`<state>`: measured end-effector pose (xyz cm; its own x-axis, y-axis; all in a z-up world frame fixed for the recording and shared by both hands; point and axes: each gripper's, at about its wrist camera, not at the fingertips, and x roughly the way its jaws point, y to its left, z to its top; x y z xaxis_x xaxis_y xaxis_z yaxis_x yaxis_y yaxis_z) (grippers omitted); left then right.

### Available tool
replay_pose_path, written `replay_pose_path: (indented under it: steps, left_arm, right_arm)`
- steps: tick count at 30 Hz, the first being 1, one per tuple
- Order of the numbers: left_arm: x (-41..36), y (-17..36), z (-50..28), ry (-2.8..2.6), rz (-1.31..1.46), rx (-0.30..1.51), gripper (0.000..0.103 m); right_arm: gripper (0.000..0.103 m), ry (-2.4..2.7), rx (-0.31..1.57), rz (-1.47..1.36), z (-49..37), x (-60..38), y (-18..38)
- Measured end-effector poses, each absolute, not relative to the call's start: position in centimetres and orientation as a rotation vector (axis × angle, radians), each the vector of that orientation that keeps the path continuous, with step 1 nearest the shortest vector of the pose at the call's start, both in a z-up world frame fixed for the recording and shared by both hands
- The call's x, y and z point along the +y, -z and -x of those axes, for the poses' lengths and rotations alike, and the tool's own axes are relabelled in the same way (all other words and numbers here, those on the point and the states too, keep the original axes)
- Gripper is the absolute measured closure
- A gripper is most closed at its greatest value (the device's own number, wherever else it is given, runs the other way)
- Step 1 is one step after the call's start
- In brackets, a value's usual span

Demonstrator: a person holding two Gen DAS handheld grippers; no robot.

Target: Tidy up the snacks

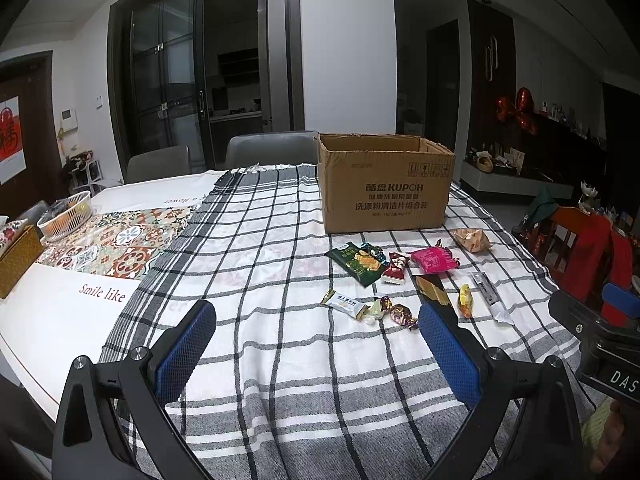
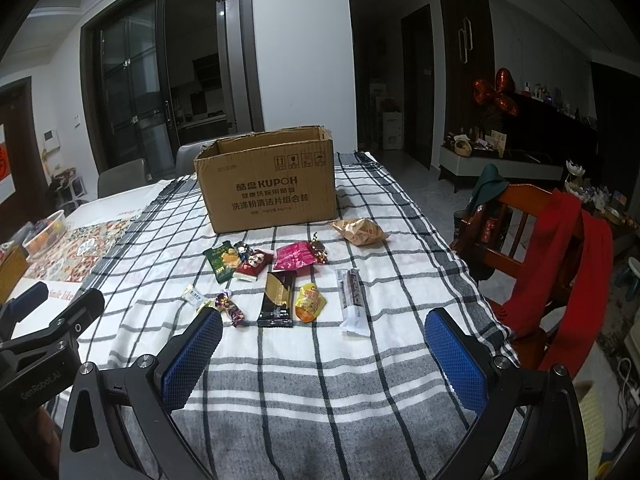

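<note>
Checked cloth [image 2: 312, 364], woven in black, grey and white, covers the near end of a dining table; on it lie the snacks, scattered just in front of an open cardboard box [image 2: 268, 188] of plain brown corrugated board, its flaps gone or folded and its printed face toward the cameras. Nearest the box sits a crinkled tan foil bag [image 2: 360, 231], off its right front corner; in front of the box's middle lie a pink sachet [image 2: 295, 255], a red-and-white packet [image 2: 252, 265] and a green biscuit pack [image 2: 221, 261], all flat and glossy; farther from the box come a black-and-gold bar [image 2: 277, 299], stiff and rectangular, a puffy yellow pouch [image 2: 310, 303], a long white-and-dark stick pack [image 2: 352, 300], a small white sachet [image 2: 193, 294] and twist-wrapped candies [image 2: 232, 309]. Left gripper [image 1: 316, 354] and right gripper [image 2: 324, 354] hover on the side of the snacks away from the box, jaws spread wide and empty, blue meshed pads [image 1: 186, 354] facing inward. Judged step: the start, nothing yet packed so far as can be seen, the box's interior being hidden; the next move calls for a descent onto one wrapper and a light pinch, since thin film lying flat may slip or crumple; the bar looks easiest.
</note>
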<state>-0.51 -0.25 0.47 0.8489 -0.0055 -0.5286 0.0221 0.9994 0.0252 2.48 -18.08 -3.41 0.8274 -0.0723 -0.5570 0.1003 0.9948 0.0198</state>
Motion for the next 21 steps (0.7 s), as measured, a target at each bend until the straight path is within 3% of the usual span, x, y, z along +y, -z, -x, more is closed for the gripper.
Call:
replay_pose_path:
  steps: [21]
  left_arm:
    - [-0.25,-0.45,0.57,0.014,-0.031,0.555,0.0]
  right_arm:
    - [0.001,0.091,0.59,-0.051,-2.53,-18.0,3.42]
